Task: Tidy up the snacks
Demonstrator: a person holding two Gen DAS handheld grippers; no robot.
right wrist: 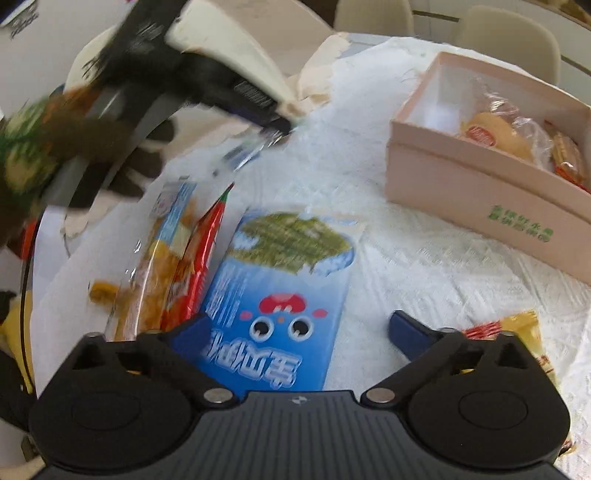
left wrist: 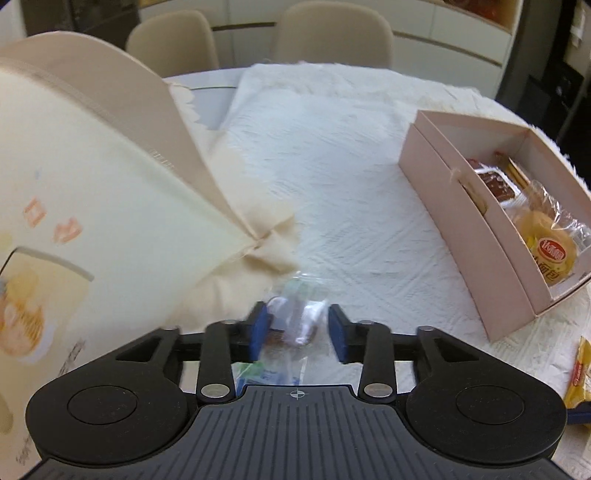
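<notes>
A pink cardboard box (left wrist: 436, 177) sits at the right on the white cloth, holding a yellow bread packet (left wrist: 550, 254) and a brown wrapped snack (left wrist: 495, 182). My left gripper (left wrist: 297, 334) is open just above a small clear-wrapped snack (left wrist: 301, 321), beside a cream cloth bag (left wrist: 92, 192). My right gripper (right wrist: 299, 332) is wide open over a blue seaweed snack packet (right wrist: 280, 295). A red packet (right wrist: 197, 273) and an orange chip packet (right wrist: 155, 273) lie left of it. The pink box (right wrist: 461, 184) shows at the upper right. The left gripper (right wrist: 273, 122) shows blurred at the upper left.
A yellow packet (left wrist: 580, 373) lies at the right edge of the left wrist view. Another yellow and red packet (right wrist: 517, 328) lies behind my right gripper's right finger. Beige chairs (left wrist: 332, 33) stand behind the table.
</notes>
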